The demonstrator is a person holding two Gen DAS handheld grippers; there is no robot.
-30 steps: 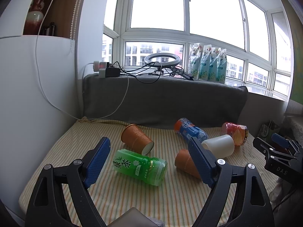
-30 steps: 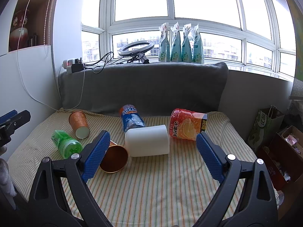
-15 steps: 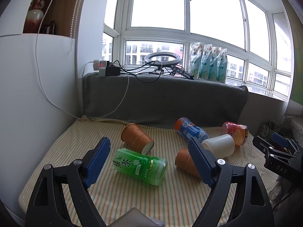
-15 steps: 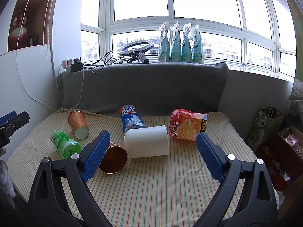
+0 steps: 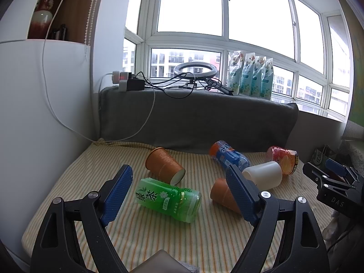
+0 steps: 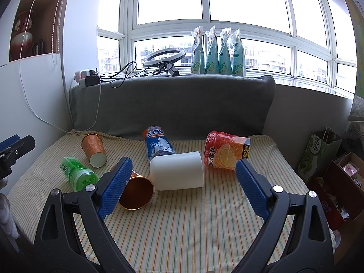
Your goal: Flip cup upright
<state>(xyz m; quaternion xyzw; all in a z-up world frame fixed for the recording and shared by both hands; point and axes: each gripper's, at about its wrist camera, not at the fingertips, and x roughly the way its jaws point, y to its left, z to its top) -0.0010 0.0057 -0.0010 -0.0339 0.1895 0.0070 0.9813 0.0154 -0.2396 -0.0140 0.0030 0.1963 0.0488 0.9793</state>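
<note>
Several cups lie on their sides on a striped mat. A white cup lies in the middle, also in the left wrist view. An orange cup lies beside it with its mouth toward me, partly behind my finger. Another orange cup lies further left. My left gripper is open and empty above a green cup. My right gripper is open and empty, just short of the white cup.
A blue cup and a red-orange cup lie near a grey cushion. A white wall closes the left side. A paper bag and a box stand off the mat's right edge.
Nothing has visibly moved; both grippers hold almost still with only a slight drift of view.
</note>
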